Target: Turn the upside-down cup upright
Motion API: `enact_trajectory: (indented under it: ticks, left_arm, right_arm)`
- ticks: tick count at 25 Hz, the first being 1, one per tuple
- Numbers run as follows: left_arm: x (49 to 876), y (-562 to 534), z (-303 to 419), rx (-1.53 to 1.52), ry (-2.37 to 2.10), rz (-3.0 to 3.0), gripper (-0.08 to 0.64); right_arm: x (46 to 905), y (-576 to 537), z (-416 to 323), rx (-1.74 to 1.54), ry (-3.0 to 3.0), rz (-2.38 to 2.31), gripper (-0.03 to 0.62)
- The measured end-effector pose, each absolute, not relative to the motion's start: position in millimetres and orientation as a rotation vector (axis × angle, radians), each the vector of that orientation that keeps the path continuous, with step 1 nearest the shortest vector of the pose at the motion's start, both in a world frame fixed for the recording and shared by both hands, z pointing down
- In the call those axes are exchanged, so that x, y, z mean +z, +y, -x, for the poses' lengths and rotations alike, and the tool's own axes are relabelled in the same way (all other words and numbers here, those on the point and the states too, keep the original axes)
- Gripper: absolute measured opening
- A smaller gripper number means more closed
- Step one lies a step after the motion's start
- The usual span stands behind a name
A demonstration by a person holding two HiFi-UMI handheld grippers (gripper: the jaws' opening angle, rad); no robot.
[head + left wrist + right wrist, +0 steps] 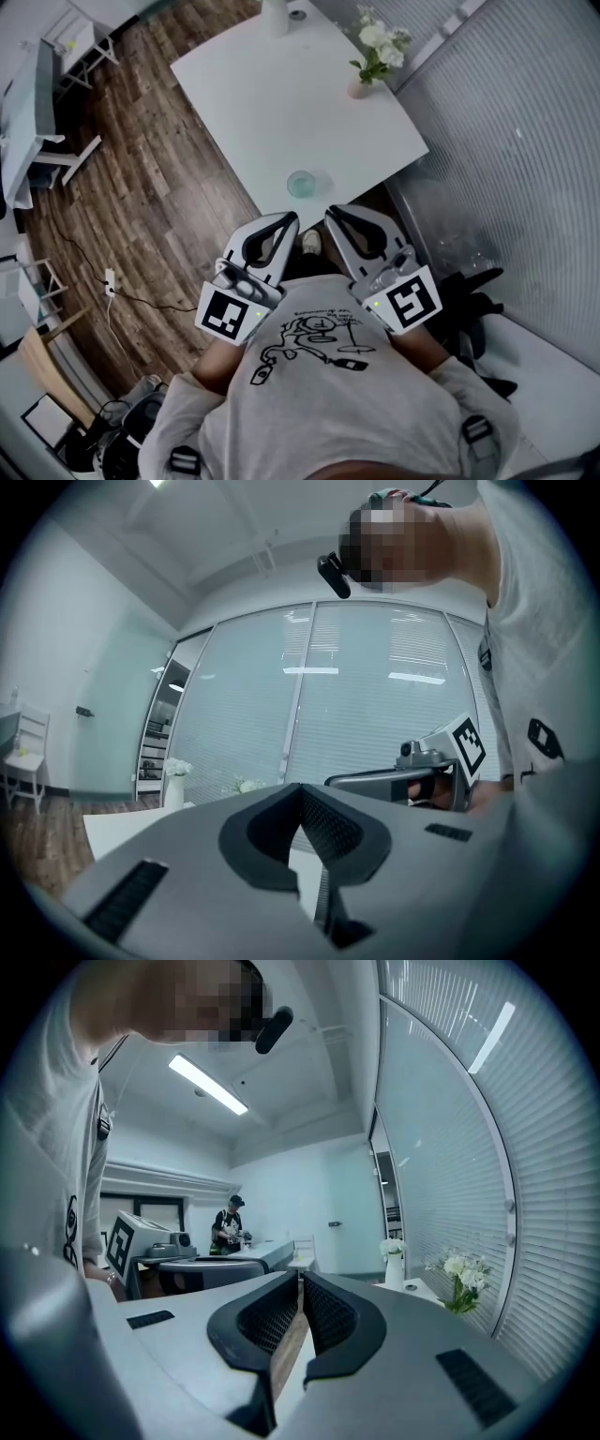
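Both claws are pressed together and empty, left gripper (289, 219) and right gripper (331, 214) held at the chest, short of the cup (302, 184) by the table (281, 103) edge. Approach stage only, I'd say — next, one must reach and spread around it

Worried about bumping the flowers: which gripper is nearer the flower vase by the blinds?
Right. The right gripper is short of the flower vase, nearly in line with it; the left gripper sits farther left.

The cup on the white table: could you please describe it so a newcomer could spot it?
Start at the white table. Near its front edge sits a small bluish cup. It is see-through, unlike the flower vase and white vase farther back.
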State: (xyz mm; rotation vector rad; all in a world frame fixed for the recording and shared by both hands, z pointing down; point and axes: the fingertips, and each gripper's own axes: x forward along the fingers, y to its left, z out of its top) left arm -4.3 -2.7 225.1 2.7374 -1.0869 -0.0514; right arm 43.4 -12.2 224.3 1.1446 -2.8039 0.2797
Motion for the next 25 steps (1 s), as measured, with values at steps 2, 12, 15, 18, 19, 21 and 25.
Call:
enact_trajectory:
  ticks: [2,12,15,18,19,21,25]
  left_arm:
    - [230,-3,7,-0.041,-1.064,-2.745,0.003]
    - [267,-14,12,0.033,-0.977,-2.818,0.003]
    - [280,-17,12,0.053,-0.959,-2.825,0.003]
    - [292,-19,15,0.054,-0.959,-2.818,0.003]
    - [296,-19,15,0.060,-0.961,-2.814,0.003]
    - [308,-20,16,0.082,-0.959,-2.812,0.005]
    - [335,-23,22,0.096,-0.960,-2.793,0.005]
  right_arm:
    - [229,-14,-40,0.273,-2.789,-1.142,0.043]
    - [265,-20,-24,0.246,-2.728,-1.038,0.043]
    - [277,-22,-22,0.246,-2.712,-1.026,0.043]
    - [289,-20,-20,0.236,-2.678,-1.006,0.044]
    - [294,-20,-20,0.232,-2.665,-0.994,0.044]
    - [305,-19,-22,0.220,-2.640,-0.964,0.044]
    - [329,-23,-19,0.208,-2.603,-0.915,0.044]
